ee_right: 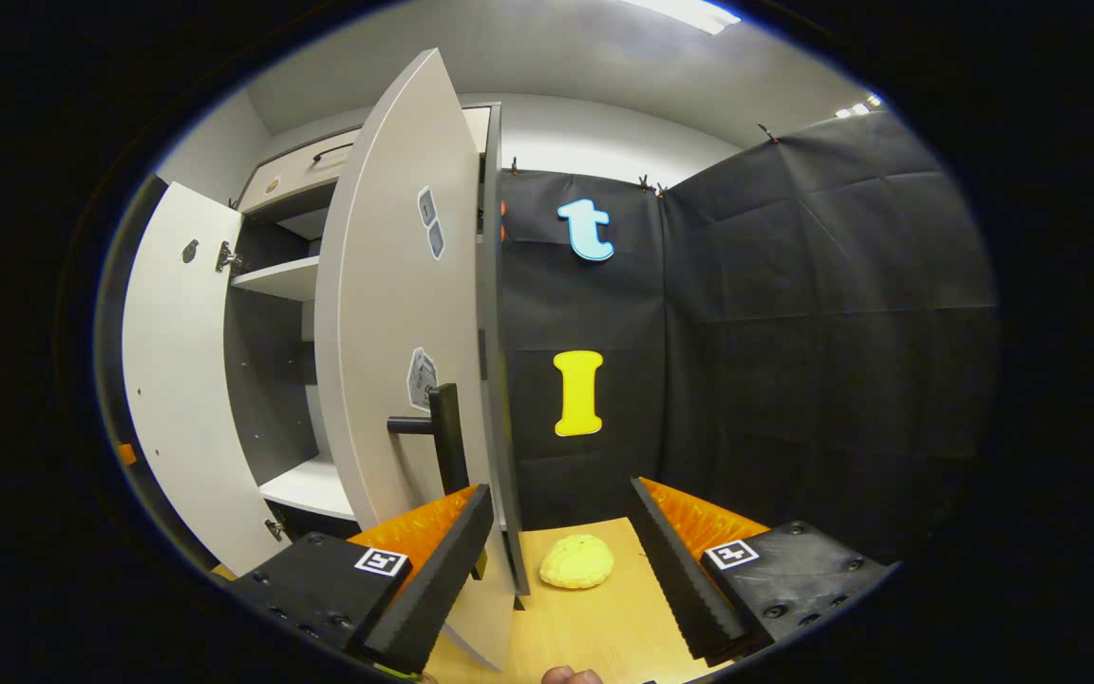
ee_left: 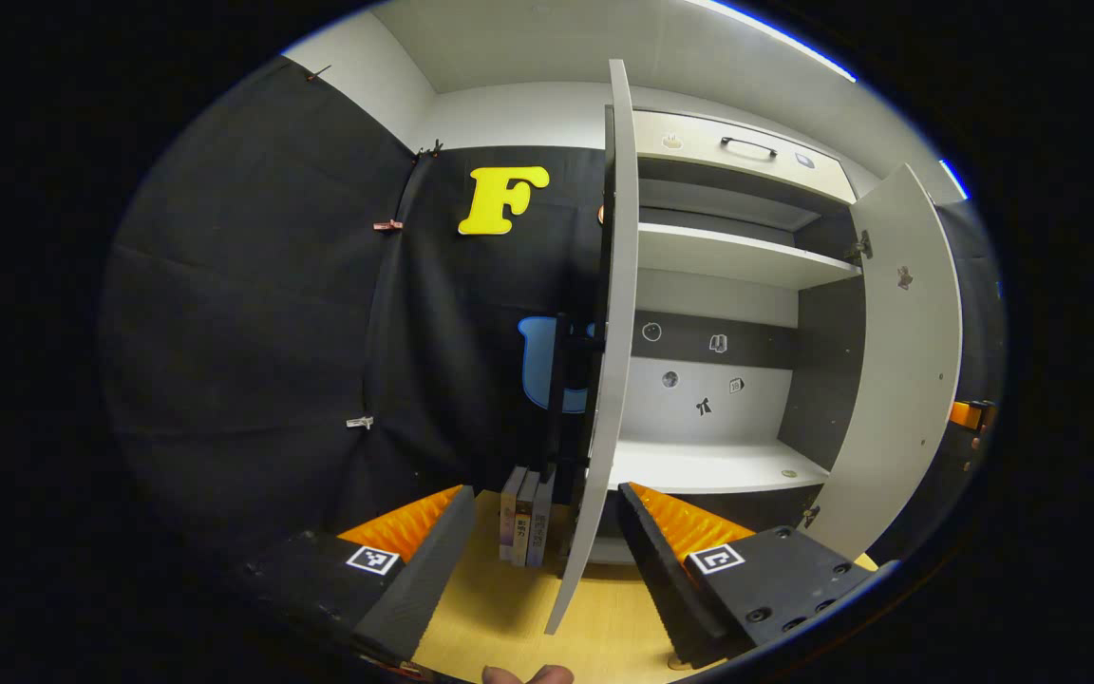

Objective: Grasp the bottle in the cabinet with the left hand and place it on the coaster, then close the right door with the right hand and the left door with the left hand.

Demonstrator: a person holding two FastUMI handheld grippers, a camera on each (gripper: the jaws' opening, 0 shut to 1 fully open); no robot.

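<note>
My left tongs are released, their fingers spread wide with nothing between them but the thin edge of the cabinet's left door, which stands open edge-on straight ahead of me. I cannot tell whether either finger touches it. Past that door the cabinet is open: a pale upper shelf, a pale lower shelf, and a back panel with small stickers. The right door hangs open on the far side of the opening. A drawer with a dark handle sits across the top. I see no bottle on the shelves from here, and I cannot tell where it or the coaster is. Beside the left door, a few books stand upright on the wooden tabletop.

My right tongs are also released and grasp nothing. The right door stands open just ahead, its outer face toward me, with its black bar handle right above my left-hand finger; I cannot tell whether that finger touches the door. The left door shows open farther off. Between my fingers, on the tabletop, lies a small yellow bumpy object.
</note>
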